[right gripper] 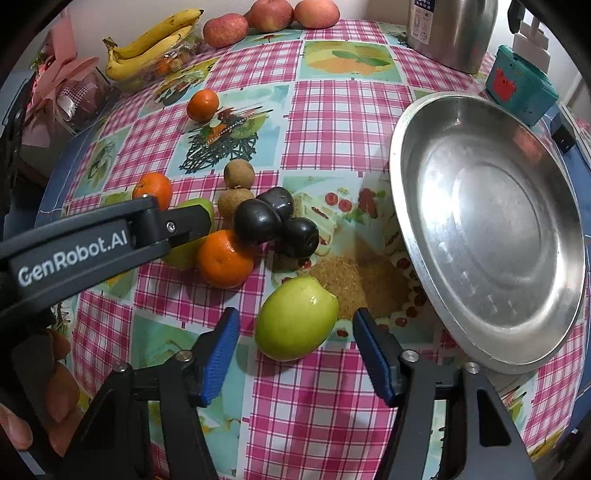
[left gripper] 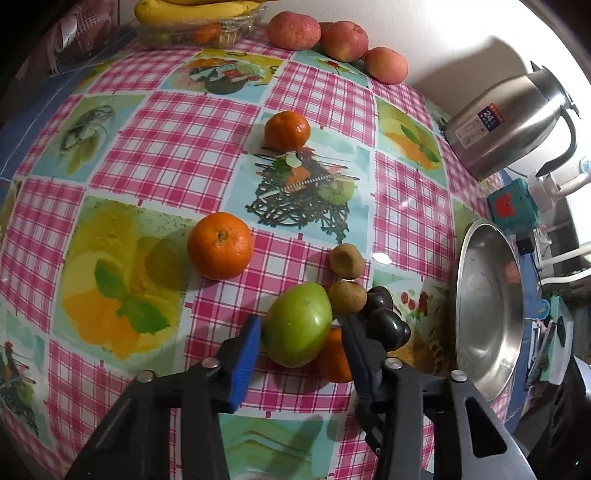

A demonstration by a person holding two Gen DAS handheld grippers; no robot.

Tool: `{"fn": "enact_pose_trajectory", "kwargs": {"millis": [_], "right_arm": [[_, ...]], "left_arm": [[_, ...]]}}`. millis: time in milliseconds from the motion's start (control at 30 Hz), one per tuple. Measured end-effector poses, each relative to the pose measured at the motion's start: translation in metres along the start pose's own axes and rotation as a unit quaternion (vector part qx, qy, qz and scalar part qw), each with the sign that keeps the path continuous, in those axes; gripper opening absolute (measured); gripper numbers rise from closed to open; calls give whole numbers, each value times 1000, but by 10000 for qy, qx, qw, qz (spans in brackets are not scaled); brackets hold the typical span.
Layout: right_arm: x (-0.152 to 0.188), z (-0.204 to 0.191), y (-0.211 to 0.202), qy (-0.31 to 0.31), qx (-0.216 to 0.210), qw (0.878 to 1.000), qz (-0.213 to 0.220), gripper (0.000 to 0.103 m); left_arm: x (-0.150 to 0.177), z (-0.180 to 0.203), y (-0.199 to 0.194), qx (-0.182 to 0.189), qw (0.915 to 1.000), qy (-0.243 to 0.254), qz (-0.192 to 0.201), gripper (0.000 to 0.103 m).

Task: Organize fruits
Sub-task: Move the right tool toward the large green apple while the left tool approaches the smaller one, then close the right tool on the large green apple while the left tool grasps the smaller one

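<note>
In the left wrist view my left gripper [left gripper: 301, 325] is shut on a green fruit [left gripper: 295, 332] that rests on the checked tablecloth; the left blue pad [left gripper: 245, 354] presses its side. An orange [left gripper: 334, 358] lies just behind it. In the right wrist view my right gripper [right gripper: 295, 317] is open around a second green fruit [right gripper: 291, 326], with a gap at each pad. The left gripper's finger [right gripper: 184, 225] crosses over the first green fruit [right gripper: 201, 206]. A steel plate [right gripper: 491, 229] lies empty to the right.
Three dark plums [right gripper: 258, 221], two small brown fruits [right gripper: 239, 173] and oranges [right gripper: 223, 258] crowd between the grippers. Red apples [left gripper: 293, 29], bananas [right gripper: 155, 40] on a clear tub, a steel kettle [left gripper: 509, 125] and a teal box [right gripper: 521, 88] line the far edge.
</note>
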State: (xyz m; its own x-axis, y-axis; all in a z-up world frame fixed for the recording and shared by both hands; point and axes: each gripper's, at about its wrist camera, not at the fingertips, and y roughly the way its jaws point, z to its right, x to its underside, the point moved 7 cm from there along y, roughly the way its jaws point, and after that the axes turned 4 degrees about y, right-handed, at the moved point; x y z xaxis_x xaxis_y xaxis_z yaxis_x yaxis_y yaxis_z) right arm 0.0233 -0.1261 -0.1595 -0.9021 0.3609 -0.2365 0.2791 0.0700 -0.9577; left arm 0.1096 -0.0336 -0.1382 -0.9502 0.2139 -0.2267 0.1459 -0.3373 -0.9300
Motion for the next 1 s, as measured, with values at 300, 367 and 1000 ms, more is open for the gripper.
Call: {"fn": "enact_pose_trajectory", "kwargs": {"millis": [300, 367, 1000], "right_arm": [[0, -1, 0, 48, -55, 10000, -22, 48], [0, 0, 0, 38, -52, 10000, -24, 48], [3, 9, -9, 257, -60, 9996, 35, 47]], "left_arm": [[2, -6, -2, 106, 9997, -217, 25, 40], [2, -7, -2, 136, 9996, -264, 17, 40], [3, -19, -11, 26, 9986, -520, 119, 40]]}}
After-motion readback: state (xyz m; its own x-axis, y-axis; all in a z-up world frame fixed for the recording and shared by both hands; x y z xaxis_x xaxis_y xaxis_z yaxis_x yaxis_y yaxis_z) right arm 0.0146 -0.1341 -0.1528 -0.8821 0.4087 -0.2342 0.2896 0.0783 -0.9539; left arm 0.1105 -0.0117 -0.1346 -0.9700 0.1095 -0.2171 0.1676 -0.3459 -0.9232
